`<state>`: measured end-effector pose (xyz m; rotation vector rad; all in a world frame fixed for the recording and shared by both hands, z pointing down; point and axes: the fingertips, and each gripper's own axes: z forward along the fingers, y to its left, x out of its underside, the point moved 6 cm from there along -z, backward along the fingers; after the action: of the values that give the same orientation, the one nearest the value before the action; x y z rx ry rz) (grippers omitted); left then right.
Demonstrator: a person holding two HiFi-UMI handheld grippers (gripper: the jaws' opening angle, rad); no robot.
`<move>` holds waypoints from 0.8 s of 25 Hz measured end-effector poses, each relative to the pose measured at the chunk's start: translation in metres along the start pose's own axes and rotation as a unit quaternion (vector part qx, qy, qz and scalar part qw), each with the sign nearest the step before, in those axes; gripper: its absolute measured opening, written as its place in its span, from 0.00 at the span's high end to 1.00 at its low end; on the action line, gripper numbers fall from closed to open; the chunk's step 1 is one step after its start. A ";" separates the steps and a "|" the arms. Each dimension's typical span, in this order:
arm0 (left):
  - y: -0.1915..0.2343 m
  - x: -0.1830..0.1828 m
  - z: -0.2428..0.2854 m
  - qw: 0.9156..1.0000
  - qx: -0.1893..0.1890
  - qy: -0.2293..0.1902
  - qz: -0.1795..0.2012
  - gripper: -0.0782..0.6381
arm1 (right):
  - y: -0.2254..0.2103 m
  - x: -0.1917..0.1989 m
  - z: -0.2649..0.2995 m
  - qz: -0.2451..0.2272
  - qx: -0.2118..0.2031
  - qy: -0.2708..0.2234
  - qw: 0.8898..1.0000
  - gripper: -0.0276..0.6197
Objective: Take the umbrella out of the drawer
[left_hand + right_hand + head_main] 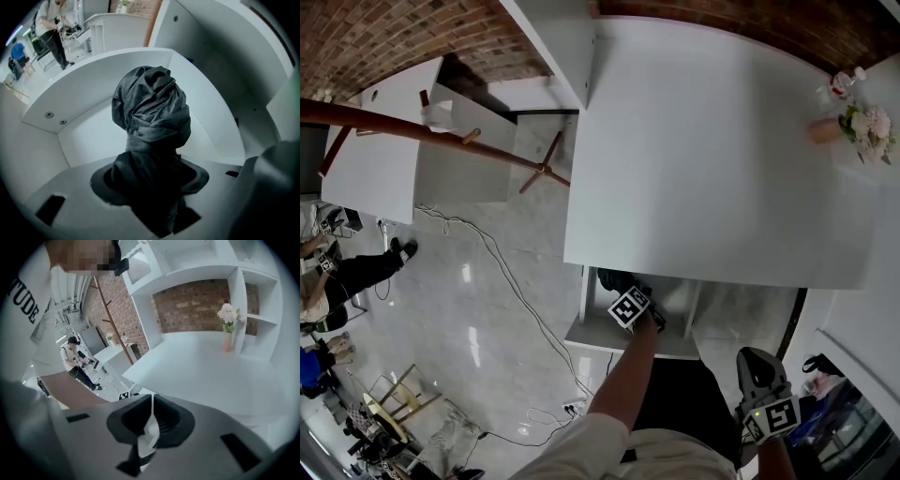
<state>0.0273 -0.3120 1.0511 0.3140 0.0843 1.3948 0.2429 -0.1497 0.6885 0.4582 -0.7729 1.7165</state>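
Note:
A folded dark grey umbrella [152, 112] stands bundled inside the open white drawer [89, 136]. My left gripper [150, 178] points steeply down into the drawer, its jaws closed on the umbrella's lower part, the cloth filling the gap between them. In the head view the left gripper [642, 302] with its marker cube reaches into the drawer [609, 345] under the table, and a dark bit of the umbrella [612, 279] shows beyond it. My right gripper [757, 367] hangs at the lower right, away from the drawer. Its jaws [151, 404] are shut with nothing between them.
The white table [712, 159] spans the drawer's far side, with a vase of flowers [862, 127] at its right end. A wooden coat stand [441, 136] leans across the left. Cables [516, 291] trail over the glossy floor; people [328, 272] sit far left.

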 end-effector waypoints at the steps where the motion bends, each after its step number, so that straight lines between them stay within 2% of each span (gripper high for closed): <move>1: 0.001 0.000 -0.003 1.000 0.011 0.002 -0.021 0.53 | 0.000 0.000 0.000 0.002 0.000 -0.006 1.000 0.91; 4: 0.000 0.000 -0.016 0.997 0.040 0.006 -0.072 0.54 | 0.004 -0.010 0.000 -0.008 -0.002 -0.018 1.000 0.91; 8: -0.002 0.002 -0.044 0.992 0.066 0.007 -0.107 0.55 | 0.012 -0.025 -0.007 -0.027 -0.003 -0.026 0.999 0.91; 20: -0.016 -0.031 -0.089 0.987 0.123 -0.013 -0.100 0.55 | 0.021 -0.045 -0.014 -0.062 0.002 -0.062 0.996 0.90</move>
<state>0.0151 -0.3293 0.9584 0.5146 0.2610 1.1814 0.2365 -0.1740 0.6438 0.6067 -0.8137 1.5855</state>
